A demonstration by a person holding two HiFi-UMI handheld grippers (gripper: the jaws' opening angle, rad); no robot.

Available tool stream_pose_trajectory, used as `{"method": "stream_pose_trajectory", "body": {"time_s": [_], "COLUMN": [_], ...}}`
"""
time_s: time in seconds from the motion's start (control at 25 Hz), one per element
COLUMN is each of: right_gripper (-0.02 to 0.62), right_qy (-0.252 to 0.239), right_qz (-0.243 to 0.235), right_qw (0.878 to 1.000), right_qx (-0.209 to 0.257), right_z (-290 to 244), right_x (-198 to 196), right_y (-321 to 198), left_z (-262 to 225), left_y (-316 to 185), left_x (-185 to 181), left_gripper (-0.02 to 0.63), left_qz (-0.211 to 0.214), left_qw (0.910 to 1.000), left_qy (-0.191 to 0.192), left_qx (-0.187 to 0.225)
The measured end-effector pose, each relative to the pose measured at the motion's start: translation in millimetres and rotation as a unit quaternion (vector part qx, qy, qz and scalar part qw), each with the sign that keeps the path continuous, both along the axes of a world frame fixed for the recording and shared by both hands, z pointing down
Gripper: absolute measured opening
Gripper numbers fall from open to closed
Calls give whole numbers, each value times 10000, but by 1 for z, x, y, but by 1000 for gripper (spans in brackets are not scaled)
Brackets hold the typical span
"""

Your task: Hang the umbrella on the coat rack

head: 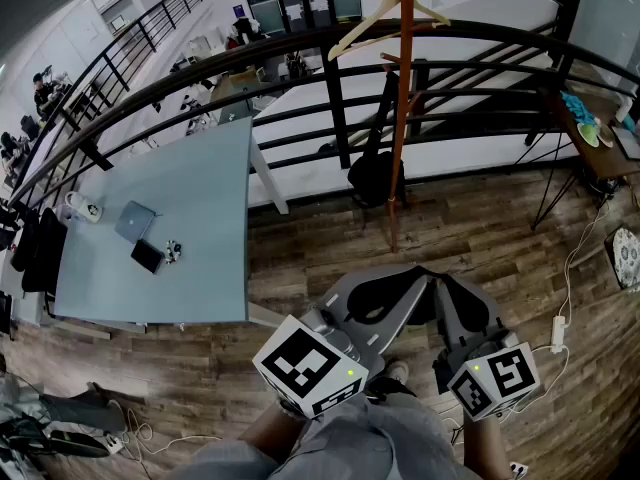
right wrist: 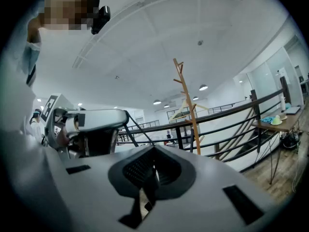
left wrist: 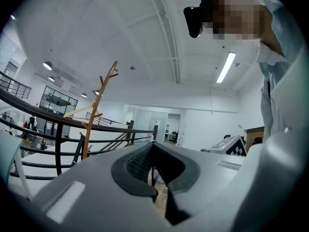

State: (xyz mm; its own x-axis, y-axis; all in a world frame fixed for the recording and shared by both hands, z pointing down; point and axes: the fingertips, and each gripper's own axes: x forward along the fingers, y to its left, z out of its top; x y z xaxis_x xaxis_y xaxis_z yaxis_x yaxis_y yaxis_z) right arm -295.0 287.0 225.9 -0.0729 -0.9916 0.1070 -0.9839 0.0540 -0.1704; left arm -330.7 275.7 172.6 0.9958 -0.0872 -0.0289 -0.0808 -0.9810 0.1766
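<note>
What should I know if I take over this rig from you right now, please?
The left claw is shut and empty, held low. The right claw is the same.
The rack stands ahead by the railing. A long dark shape, likely the umbrella, sits against the rack on the railing side. I cannot tell whether it hangs from the rack or only leans.
Done: unclear; neither claw holds anything.
Left: check the umbrella up close, and hang it if it is only leaning.

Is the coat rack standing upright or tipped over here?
Upright: the coat rack stands straight on the wooden floor beside the railing, with a hanger on its top pegs.
</note>
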Motion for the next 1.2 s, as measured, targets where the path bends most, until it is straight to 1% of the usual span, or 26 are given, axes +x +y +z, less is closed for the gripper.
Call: {"method": "stream_pose_trajectory", "body": {"time_s": [0.2, 0.32, 0.44, 0.56, 0.72, 0.88, 1.0, 1.2], "right_gripper": [0, 0, 0, 0, 0, 1, 2, 1], "right_qy": [-46, -85, -108, -163, -240, -327, -353, -358], "right_qz": [-31, -65, -93, -128, -237, -306, -374, -429], "right_qw": [10000, 9999, 9999, 9998, 9994, 9989, 9986, 9981], "right_qx": [-45, -40, -32, -11, 70, 122, 150, 251], "right_z": [4, 5, 5, 6, 7, 6, 3, -4], "right_x": [6, 10, 14, 17, 22, 32, 39, 55], "right_y": [-2, -1, -1, -1, -1, 0, 4, 10], "left_z": [1, 1, 0, 1, 0, 2, -1, -6], "left_y": [5, 5, 9, 10, 11, 13, 19, 24], "left_x": [9, 14, 19, 24, 32, 40, 48, 62], "left_gripper": [2, 2, 2, 2, 2, 2, 2, 2], "left_qz": [59, 48, 54, 51, 41, -19, -58, -132], "left_qw": [9997, 9999, 9996, 9995, 9998, 9997, 9996, 9998], "left_qy": [-132, -87, -177, -197, -160, -240, -267, -148], "left_qx": [-171, -66, -191, -226, -148, -46, -97, 52]}}
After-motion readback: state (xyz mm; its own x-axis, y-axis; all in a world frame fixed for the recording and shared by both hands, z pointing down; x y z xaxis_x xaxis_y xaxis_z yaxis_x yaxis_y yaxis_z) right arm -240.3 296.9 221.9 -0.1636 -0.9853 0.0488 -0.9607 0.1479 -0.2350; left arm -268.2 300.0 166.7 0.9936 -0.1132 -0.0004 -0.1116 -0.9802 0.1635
